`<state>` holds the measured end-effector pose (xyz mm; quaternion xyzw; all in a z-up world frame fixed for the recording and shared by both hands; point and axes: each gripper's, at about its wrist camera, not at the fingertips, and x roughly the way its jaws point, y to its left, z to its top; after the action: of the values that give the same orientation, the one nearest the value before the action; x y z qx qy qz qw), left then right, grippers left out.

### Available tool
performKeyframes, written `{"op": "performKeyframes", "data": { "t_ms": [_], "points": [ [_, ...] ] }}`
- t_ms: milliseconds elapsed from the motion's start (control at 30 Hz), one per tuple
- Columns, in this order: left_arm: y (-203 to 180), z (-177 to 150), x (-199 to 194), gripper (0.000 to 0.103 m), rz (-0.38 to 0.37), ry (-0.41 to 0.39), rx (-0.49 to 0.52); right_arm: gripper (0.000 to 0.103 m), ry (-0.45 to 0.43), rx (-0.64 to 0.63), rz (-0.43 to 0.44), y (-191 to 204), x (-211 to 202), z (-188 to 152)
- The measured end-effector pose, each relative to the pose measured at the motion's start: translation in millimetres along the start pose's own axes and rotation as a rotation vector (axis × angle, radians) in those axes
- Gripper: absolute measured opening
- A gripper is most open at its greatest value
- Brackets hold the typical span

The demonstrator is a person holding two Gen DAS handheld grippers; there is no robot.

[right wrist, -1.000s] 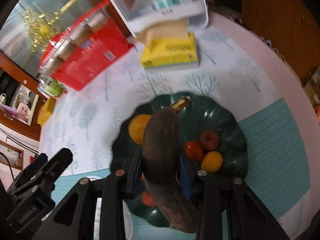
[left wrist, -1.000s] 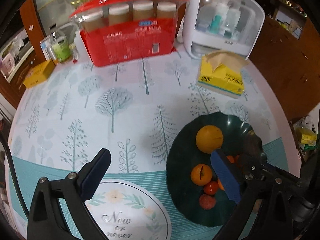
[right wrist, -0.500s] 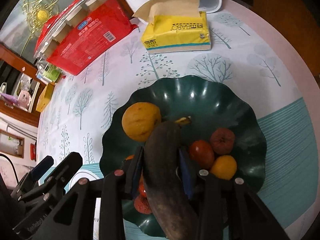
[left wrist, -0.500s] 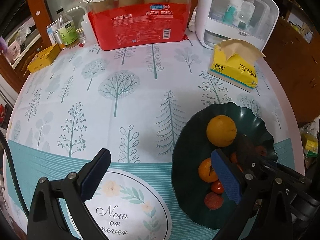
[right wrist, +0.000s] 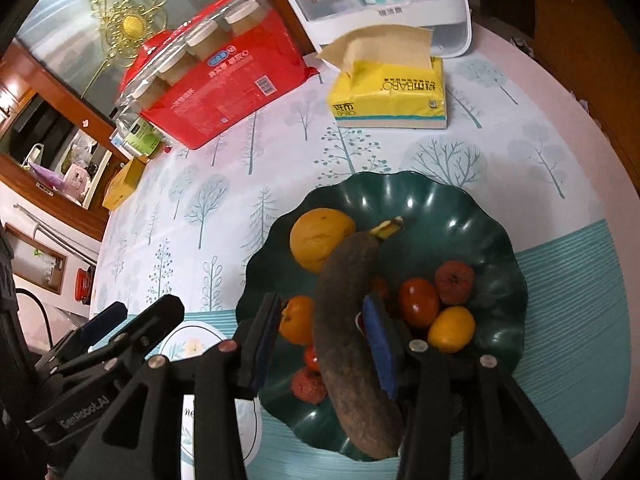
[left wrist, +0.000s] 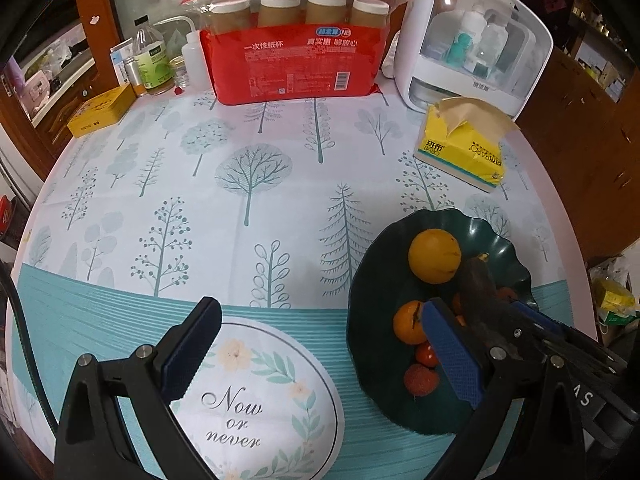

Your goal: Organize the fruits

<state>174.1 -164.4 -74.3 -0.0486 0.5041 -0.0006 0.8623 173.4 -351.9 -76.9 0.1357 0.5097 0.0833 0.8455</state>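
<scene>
A dark green scalloped plate (right wrist: 472, 208) (left wrist: 376, 248) holds a large orange (right wrist: 320, 238) (left wrist: 434, 256), small oranges, red fruits and a blackened banana (right wrist: 348, 304). The banana lies in the plate among the fruit, stem pointing away. My right gripper (right wrist: 324, 340) is open, its jaws apart on either side of the banana; the left pad stands clear of it. My left gripper (left wrist: 320, 352) is open and empty over the tablecloth, its right finger (left wrist: 452, 348) over the plate's left side.
A yellow tissue pack (right wrist: 388, 94) (left wrist: 460, 152) lies behind the plate. A red pack of paper cups (left wrist: 296, 64), a white storage case (left wrist: 472, 40), bottles (left wrist: 150, 60) and a yellow box (left wrist: 100, 110) line the table's back edge.
My right gripper lowered the banana into the plate and its jaws opened off it. The left gripper drew back a little, staying open.
</scene>
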Motion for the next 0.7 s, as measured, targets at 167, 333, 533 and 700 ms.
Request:
{"op": "performKeyframes", "data": {
  "t_ms": [167, 333, 533, 700],
  "points": [
    [11, -11, -20, 0.1, -0.001, -0.012, -0.003, 0.044, -0.032, -0.051, -0.004, 11, -15, -12],
    [23, -24, -44, 0.1, -0.011, -0.021, 0.005, 0.044, -0.032, -0.088, 0.0, 23, -34, -32],
    [36, -45, -80, 0.1, -0.03, -0.025, 0.041, 0.044, -0.078, -0.121, -0.033, 37, -67, -59],
    [48, -57, -112, 0.1, -0.054, -0.039, 0.051, 0.044, -0.106, -0.141, -0.062, 54, -95, -82]
  ]
}}
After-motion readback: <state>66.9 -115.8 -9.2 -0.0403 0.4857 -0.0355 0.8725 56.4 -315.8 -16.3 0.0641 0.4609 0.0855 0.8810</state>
